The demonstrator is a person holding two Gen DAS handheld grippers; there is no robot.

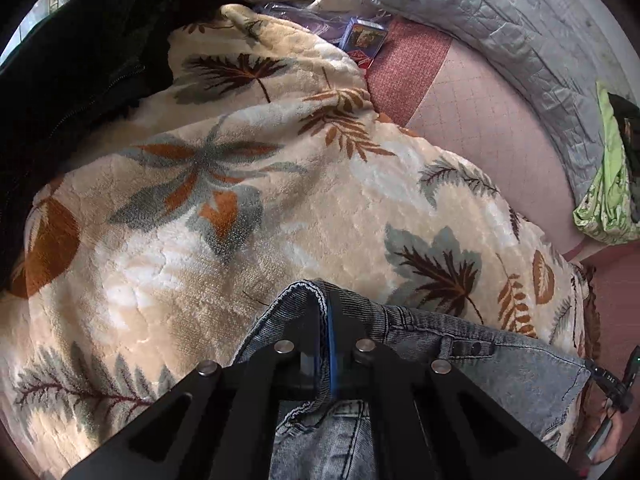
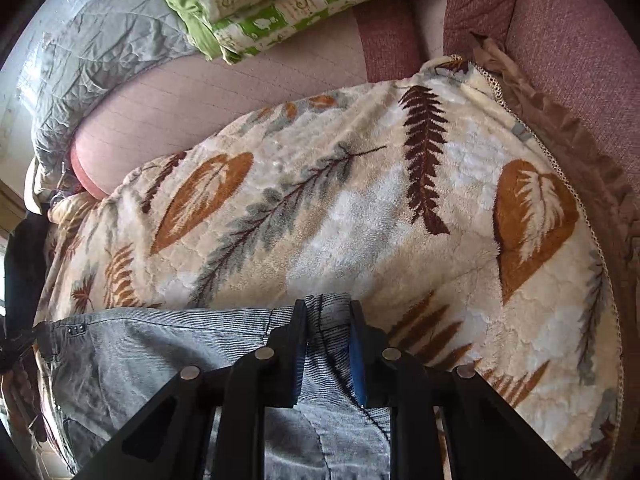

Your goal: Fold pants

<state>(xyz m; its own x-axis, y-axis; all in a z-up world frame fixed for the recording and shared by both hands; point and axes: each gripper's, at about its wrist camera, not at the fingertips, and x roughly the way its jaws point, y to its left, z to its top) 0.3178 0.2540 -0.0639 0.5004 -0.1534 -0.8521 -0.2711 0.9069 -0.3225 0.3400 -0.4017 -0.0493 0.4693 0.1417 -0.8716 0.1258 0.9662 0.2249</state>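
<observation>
The step in hand looks like the first grab for a fold: both grippers have pinched the waistband end of the grey-blue jeans (image 1: 500, 364), which lie on a cream fleece blanket printed with leaves (image 1: 248, 216) spread over a pink sofa (image 1: 488, 120). The left gripper (image 1: 325, 316) has its jaws pressed together on a raised corner of the denim hem, the fabric bunched up over its fingertips. The right gripper (image 2: 329, 320) clamps a thicker pleat of the same jeans between its blue-lined pads (image 2: 357, 364), so its jaws stand a little apart with cloth filling the gap. With both corners taken, my judgement is that the next move calls for lifting the two held points together and carrying them over the rest of the garment, keeping the edge taut between the grippers so it lands square and does not drag the soft blanket along. Much is hidden: the legs of the jeans fall below both views behind the gripper frames, so how they lie, and whether any fold is already made, cannot be told. A dark garment (image 1: 80, 72) fills the left view's upper corner, and a small printed box (image 1: 364, 40) sits near the far cushions; its label is too small to read.
</observation>
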